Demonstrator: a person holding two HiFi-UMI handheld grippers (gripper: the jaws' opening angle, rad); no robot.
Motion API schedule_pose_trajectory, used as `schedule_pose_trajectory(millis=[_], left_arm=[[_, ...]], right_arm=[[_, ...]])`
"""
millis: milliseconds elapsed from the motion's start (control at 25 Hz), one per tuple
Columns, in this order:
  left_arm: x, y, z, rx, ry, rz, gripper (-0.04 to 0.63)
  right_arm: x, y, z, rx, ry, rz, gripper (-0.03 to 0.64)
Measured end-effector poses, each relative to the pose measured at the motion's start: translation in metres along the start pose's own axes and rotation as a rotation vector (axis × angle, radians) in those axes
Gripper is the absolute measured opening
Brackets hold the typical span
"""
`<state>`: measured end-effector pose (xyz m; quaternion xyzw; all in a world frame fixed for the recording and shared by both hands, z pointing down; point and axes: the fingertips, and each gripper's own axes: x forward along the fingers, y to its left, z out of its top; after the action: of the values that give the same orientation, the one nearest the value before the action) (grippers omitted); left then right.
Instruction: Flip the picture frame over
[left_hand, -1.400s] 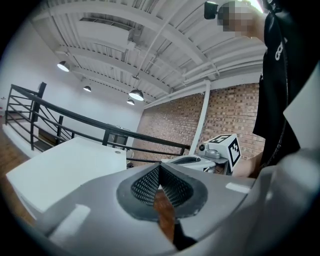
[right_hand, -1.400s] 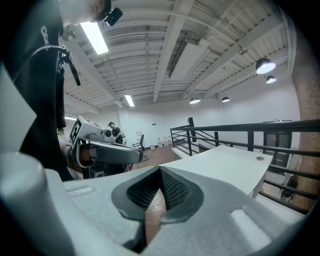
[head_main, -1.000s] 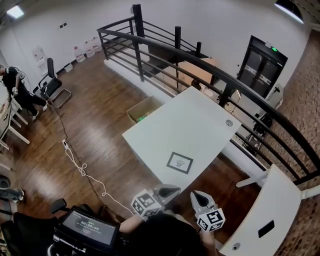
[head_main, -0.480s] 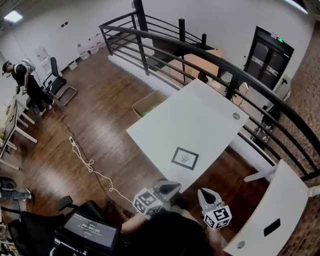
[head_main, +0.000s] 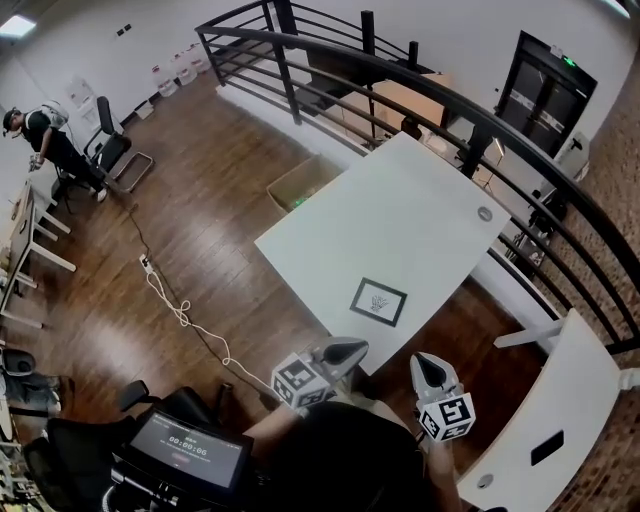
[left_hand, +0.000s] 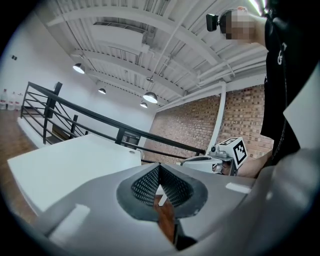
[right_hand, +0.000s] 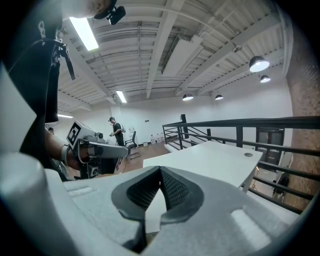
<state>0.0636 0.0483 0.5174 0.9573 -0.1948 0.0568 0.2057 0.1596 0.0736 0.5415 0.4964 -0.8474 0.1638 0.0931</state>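
- On the white worktop, near its 6 o'clock edge, the picture frame lies flat with the drawing side up, and nothing else is near it.
- The left tongs and the right tongs are both closed and hold nothing. They hang just past the worktop edge, at about 7 and 5 o'clock of the frame, apart from it.
- The frame looks thin, light and stiff. Its front is perhaps glass, so I judge it fragile and slippery.
- Because it lies flat, a grip from above seems difficult. It would be better to open one pair of tongs, take the dark border at the near side, and turn the frame slowly.
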Motion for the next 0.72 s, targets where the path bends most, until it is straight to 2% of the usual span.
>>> schedule_pose_trajectory(millis=[280,720], left_arm=[[0.005,0.039,-0.007,-0.017,-0.004,0.036,0.014],[0.035,0.103,-0.063,-0.033,0.036,0.079,0.014]], right_arm=[[0.024,-0.013,-0.015,-0.010,0.060,-0.006,-0.008],[0.068,-0.040,-0.067,-0.011,0.086,-0.012,-0.008]])
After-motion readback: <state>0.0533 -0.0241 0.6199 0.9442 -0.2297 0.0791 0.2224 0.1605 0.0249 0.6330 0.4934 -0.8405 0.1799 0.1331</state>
